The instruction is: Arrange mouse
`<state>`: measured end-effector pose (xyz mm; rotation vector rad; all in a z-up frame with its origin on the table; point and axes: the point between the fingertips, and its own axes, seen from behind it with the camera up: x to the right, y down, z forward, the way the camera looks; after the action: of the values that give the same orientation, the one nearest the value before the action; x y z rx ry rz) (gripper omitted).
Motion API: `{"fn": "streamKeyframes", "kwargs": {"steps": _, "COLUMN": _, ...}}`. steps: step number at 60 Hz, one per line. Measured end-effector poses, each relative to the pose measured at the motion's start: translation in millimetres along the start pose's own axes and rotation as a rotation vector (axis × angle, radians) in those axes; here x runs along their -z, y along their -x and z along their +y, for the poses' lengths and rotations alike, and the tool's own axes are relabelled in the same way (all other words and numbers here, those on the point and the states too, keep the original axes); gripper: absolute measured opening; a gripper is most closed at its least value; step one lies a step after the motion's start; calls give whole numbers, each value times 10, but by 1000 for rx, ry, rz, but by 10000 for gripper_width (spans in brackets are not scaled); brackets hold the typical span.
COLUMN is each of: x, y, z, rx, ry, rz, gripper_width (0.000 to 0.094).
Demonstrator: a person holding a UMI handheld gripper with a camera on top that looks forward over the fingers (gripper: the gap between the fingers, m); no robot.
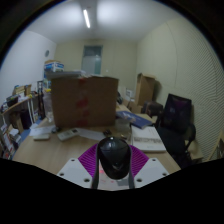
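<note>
Mouse (113, 156) at 6 o'clock, raised above desk (45, 152), clamped between magenta pads (91, 160); gripper (113, 166) closed on both flanks. Judged: carry phase. Keep squeeze steady, stay level, lower toward bare desk at 9 o'clock, clear of papers (146, 137) at 3 o'clock.

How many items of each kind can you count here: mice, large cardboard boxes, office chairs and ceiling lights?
Mouse, black, between the gripper fingers: 1
Large cardboard box on the desk: 1
Office chair, dark: 1
Ceiling light, lit strip: 1
Total: 4
</note>
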<state>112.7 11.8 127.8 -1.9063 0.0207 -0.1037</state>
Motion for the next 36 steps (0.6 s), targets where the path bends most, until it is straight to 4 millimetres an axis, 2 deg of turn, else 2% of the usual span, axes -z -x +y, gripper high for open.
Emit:
{"fn": "streamKeyframes", "kwargs": {"steps": 4, "x": -261, "y": -211, "z": 292, "rx": -9, "ry": 82, "rz": 13, "gripper_width": 404}}
{"fn": "streamKeyframes", "kwargs": {"steps": 8, "x": -516, "y": -340, "z": 705, "rx": -9, "ry": 171, "rz": 25, "gripper_width": 405}}
{"fn": "streamKeyframes", "kwargs": {"steps": 14, "x": -743, "y": -370, "z": 1167, "rx": -8, "ry": 274, "rz": 11, "gripper_width": 405}}
{"fn": "streamKeyframes", "kwargs": {"steps": 15, "x": -783, "y": -362, "z": 1254, "rx": -10, "ry": 292, "rz": 6, "gripper_width": 437}}
{"fn": "streamKeyframes", "kwargs": {"steps": 17, "x": -824, "y": -357, "z": 1211, "rx": -23, "ry": 262, "rz": -6, "gripper_width": 407}}
{"fn": "streamKeyframes", "kwargs": {"steps": 20, "x": -825, "y": -361, "z": 1233, "rx": -52, "ry": 274, "rz": -16, "gripper_width": 411}}
{"fn": "streamKeyframes", "kwargs": {"steps": 25, "x": -823, "y": -337, "z": 1221, "rx": -68, "ry": 287, "rz": -29, "gripper_width": 516}}
{"fn": "streamKeyframes", "kwargs": {"steps": 26, "x": -824, "y": -337, "z": 1226, "rx": -64, "ry": 290, "rz": -31, "gripper_width": 578}}
{"fn": "streamKeyframes", "kwargs": {"steps": 29, "x": -836, "y": -327, "z": 1224, "rx": -60, "ry": 294, "rz": -42, "gripper_width": 586}}
{"fn": "streamKeyframes", "kwargs": {"steps": 32, "x": -797, "y": -305, "z": 1197, "rx": -72, "ry": 292, "rz": -63, "gripper_width": 714}}
{"fn": "streamKeyframes", "kwargs": {"steps": 35, "x": -735, "y": -269, "z": 1148, "rx": -106, "ry": 270, "rz": -85, "gripper_width": 895}}
{"fn": "streamKeyframes", "kwargs": {"steps": 36, "x": -706, "y": -269, "z": 1129, "rx": -116, "ry": 260, "rz": -89, "gripper_width": 856}}
